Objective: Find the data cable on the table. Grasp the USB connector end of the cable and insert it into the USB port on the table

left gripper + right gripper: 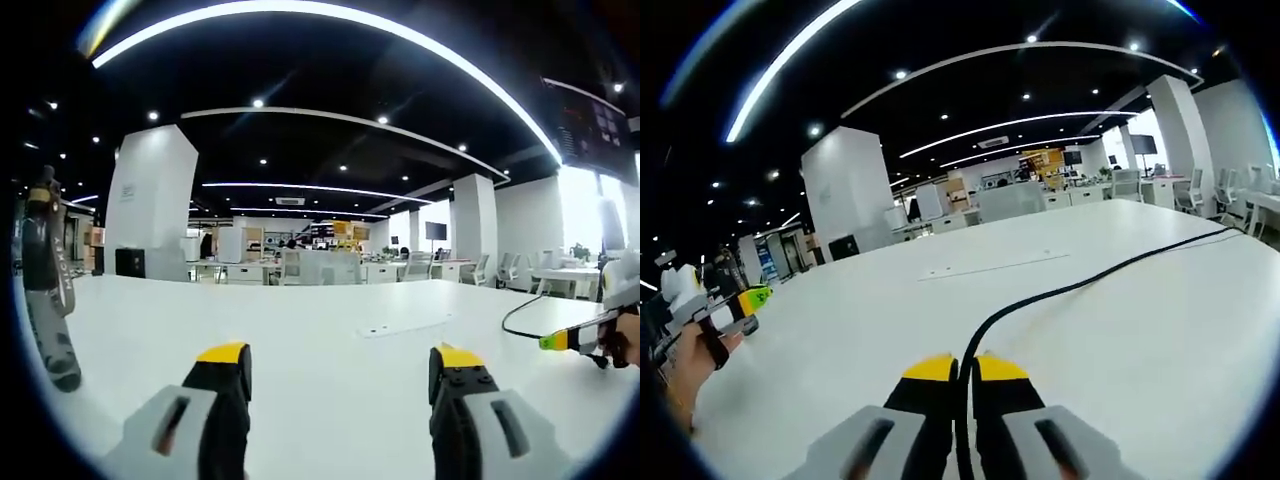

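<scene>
A black data cable (1090, 282) runs across the white table (1140, 350) from the far right down to my right gripper (962, 372). That gripper is shut on the cable, which passes between its yellow-tipped jaws; the USB connector end is hidden. In the left gripper view, my left gripper (342, 362) hovers low over the table (300, 320) with its jaws wide apart and nothing between them. The right gripper (585, 338) comes in from the right edge there, with a loop of the cable (515, 322) beside it. A flat port panel (405, 327) lies flush in the tabletop ahead.
The same flush panel (985, 267) shows mid-table in the right gripper view. The left gripper (735, 308), held by a hand (690, 365), is at the left edge there. A dark strap-like object (45, 290) hangs at the far left. Office desks and chairs (320, 268) stand beyond.
</scene>
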{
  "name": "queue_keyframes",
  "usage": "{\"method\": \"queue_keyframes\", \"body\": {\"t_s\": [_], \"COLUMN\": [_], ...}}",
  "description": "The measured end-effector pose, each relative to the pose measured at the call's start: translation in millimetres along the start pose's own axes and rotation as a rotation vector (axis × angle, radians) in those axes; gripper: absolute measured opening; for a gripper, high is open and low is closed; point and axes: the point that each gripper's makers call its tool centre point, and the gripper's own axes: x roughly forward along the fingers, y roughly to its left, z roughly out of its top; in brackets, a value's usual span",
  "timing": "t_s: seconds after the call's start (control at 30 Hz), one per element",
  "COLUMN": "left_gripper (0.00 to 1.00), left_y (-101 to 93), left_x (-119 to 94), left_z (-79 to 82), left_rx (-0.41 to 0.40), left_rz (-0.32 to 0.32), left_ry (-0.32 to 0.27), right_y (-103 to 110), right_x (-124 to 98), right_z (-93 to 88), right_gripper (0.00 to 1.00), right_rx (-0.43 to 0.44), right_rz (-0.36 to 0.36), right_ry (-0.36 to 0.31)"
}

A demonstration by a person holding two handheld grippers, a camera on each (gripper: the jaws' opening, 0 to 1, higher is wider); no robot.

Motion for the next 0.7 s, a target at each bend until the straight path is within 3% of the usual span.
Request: {"method": "queue_keyframes", "body": {"t_s": [0.1,0.27,0.57,0.7], "left_gripper": [0.72,0.72,0.71,0.7], "left_y": [-1.3,-5.0,-19.2,-31.3], "left_x": [0.3,0.9,0.2,-0.3], "left_z": [-0.4,-2.3,-0.9,0.5], "left_rx": [-0.002,0.004,0.019,0.04], "left_rz": [-0.004,-0.014,-0.054,-0.086], "left_ry": [0.0,0.006,-0.006,-0.018], "right_y": [-1.3,-2.3,0.8,-2.3], "right_x": [-1.5,-5.7,-17.5,-22.9], "right_z": [2.9,12.3,43.4,54.2], "right_gripper": [0.07,0.06,0.06,0.06], "right_rx": [0.012,-0.047,0.143,0.167], "right_rz": [0.002,-0.03,0.075,0.091], "right_ry": [-0.017,-0.051,-0.22,-0.265]}}
